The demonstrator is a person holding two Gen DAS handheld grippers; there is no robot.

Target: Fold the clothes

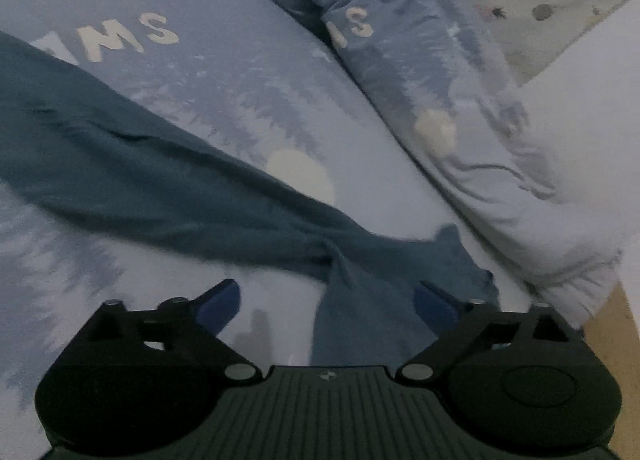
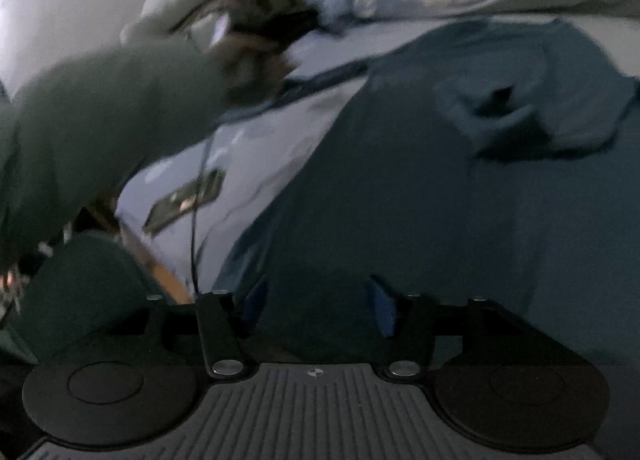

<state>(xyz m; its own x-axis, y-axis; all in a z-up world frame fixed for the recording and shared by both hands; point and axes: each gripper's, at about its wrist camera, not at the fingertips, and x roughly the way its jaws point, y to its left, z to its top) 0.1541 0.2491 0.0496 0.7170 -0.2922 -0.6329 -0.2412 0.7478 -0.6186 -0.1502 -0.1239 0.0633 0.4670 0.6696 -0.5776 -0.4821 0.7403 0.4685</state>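
Note:
A dark teal garment (image 1: 132, 176) lies spread across the bed in the left wrist view, with a narrow end (image 1: 360, 316) trailing down between my fingers. My left gripper (image 1: 328, 302) hangs just above it, open wide, its blue pads clear of the cloth. In the right wrist view the same dark teal garment (image 2: 420, 188) fills the middle and right, with a bunched fold (image 2: 532, 108) at the far side. My right gripper (image 2: 319, 305) is open over its near edge, and nothing is pinched between the pads. The left gripper (image 2: 288, 26) shows blurred at the top, held by a hand in a grey-green sleeve (image 2: 112, 108).
The bed sheet (image 1: 248, 72) is pale blue with tree prints and white letters. A rumpled duvet (image 1: 480, 148) lies along the right. A phone (image 2: 184, 200) and a thin black cable (image 2: 195, 244) rest near the bed's wooden edge (image 2: 160, 268). Patterned floor (image 1: 540, 0) shows beyond.

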